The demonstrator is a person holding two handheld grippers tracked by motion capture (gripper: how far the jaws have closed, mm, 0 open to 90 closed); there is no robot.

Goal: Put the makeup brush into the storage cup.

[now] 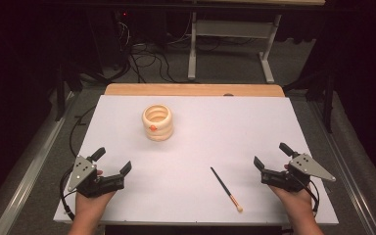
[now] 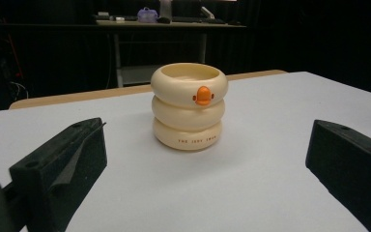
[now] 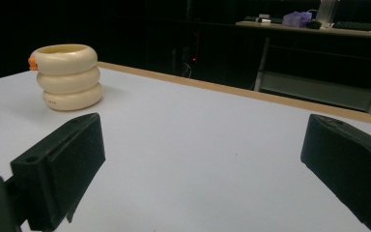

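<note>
A cream holder shaped like three stacked rings, with a small orange beak on its front, stands upright on the white table top, left of the middle and toward the back. It sits straight ahead in the left gripper view and far left in the right gripper view. A thin dark brush with a pale tip lies flat near the front, right of the middle. My left gripper rests at the front left, open and empty. My right gripper rests at the front right, also open and empty, just right of the brush.
The white board covers a wooden table whose far edge shows behind it. Beyond stand a metal desk frame and loose cables on the floor. Dark curtains flank both sides.
</note>
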